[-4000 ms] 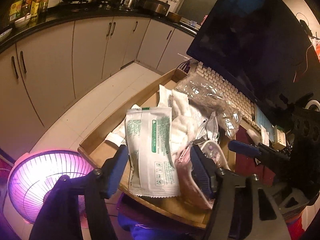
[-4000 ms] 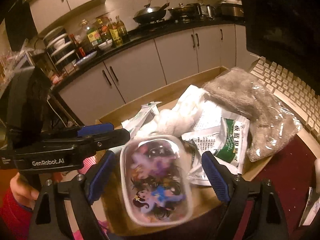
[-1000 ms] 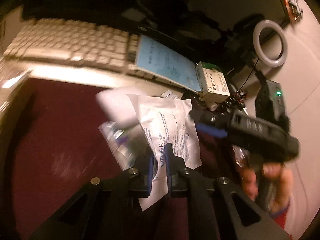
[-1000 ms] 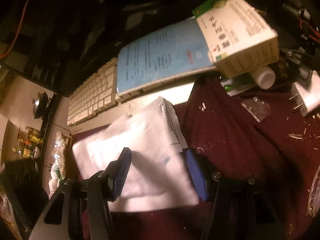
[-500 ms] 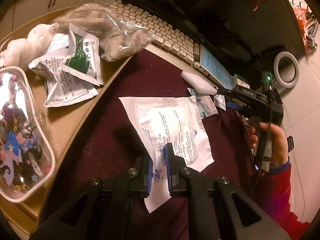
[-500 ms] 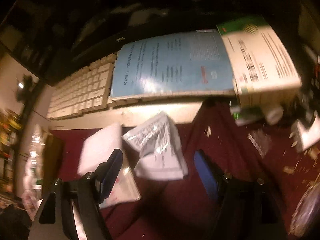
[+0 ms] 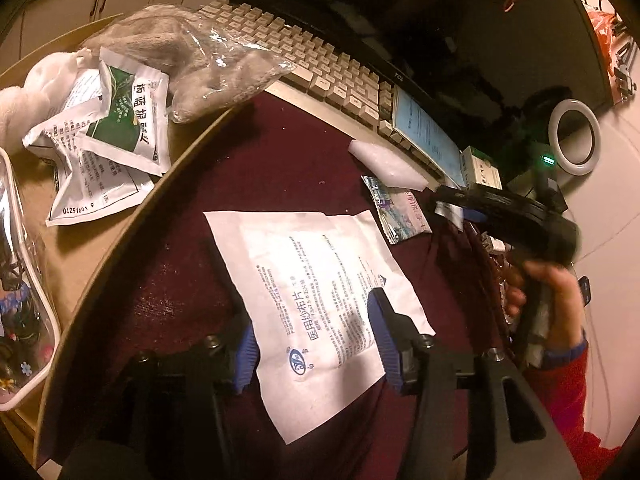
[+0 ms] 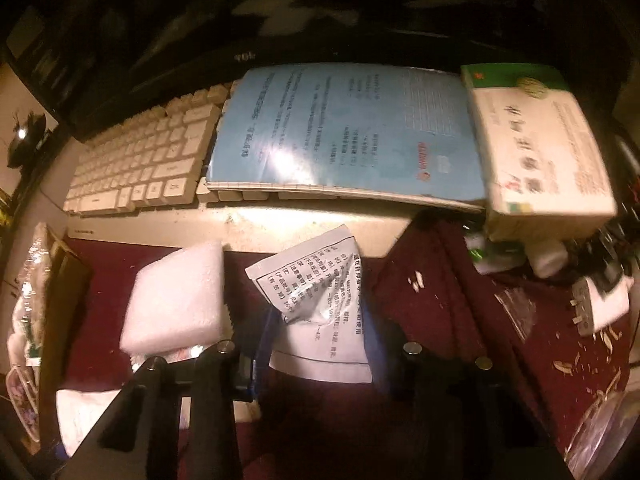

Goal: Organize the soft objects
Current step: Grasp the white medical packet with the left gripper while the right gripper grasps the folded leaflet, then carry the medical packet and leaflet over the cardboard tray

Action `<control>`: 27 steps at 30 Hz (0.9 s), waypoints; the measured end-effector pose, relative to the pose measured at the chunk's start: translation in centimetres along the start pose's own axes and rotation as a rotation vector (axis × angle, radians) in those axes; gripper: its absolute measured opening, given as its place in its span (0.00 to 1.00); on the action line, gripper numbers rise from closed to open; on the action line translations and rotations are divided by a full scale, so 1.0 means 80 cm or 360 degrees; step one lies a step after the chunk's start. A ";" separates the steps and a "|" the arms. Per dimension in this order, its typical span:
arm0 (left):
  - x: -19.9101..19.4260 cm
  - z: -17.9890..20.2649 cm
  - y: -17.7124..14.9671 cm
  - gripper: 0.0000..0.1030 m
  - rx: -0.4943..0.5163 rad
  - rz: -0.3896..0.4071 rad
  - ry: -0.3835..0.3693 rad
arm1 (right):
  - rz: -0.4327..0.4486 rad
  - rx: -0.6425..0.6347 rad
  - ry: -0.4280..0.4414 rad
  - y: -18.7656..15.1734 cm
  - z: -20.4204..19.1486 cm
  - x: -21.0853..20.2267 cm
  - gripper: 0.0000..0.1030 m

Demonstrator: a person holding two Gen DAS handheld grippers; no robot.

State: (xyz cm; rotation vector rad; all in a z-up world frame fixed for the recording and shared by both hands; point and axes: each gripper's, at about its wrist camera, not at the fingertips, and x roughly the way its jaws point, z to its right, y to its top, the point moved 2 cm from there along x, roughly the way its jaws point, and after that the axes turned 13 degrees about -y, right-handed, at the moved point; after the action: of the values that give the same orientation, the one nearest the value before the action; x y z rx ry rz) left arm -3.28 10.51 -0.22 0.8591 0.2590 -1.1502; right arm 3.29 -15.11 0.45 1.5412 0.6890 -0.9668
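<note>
A flat white gauze packet (image 7: 316, 300) lies on the dark red cloth (image 7: 280, 152). My left gripper (image 7: 314, 344) is open, its blue pads on either side of the packet's near end. My right gripper (image 8: 320, 344) shows in the left wrist view (image 7: 452, 204) by the keyboard. Its pads stand close on both sides of a crumpled silver sachet (image 8: 320, 304). A white foam pad (image 8: 176, 300) lies left of the sachet. A wooden tray (image 7: 100, 208) at the left holds white and green sachets (image 7: 108, 148), a bagged grey plush (image 7: 192, 60) and a clear printed pouch (image 7: 16, 300).
A beige keyboard (image 8: 144, 164) runs along the back under a dark monitor (image 7: 440, 20). A blue booklet (image 8: 344, 132) and a green and white box (image 8: 536, 148) lie on its right end. A white plug (image 8: 600, 300) and scraps lie at the right.
My left gripper has opened and let go of the white gauze packet, which now lies flat on the cloth. My right gripper has moved in and closed around the silver sachet.
</note>
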 end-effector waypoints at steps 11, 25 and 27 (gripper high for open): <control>0.002 0.004 -0.001 0.49 0.0019 -0.0012 0.0025 | 0.0044 -0.0521 0.0069 -0.088 -0.067 -0.057 0.43; 0.021 0.017 0.004 0.27 0.0093 -0.0046 0.0141 | 0.0043 -0.0681 0.0122 -0.121 -0.110 -0.050 0.43; 0.020 0.019 0.002 0.19 0.0102 -0.0043 0.0142 | 0.0049 -0.0680 0.0113 -0.124 -0.115 -0.051 0.43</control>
State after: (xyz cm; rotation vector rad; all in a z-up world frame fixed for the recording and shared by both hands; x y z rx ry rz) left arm -2.80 8.32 -0.10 0.9673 0.3094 -1.1516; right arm -5.17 -3.89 -0.66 1.2078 0.8578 -0.6889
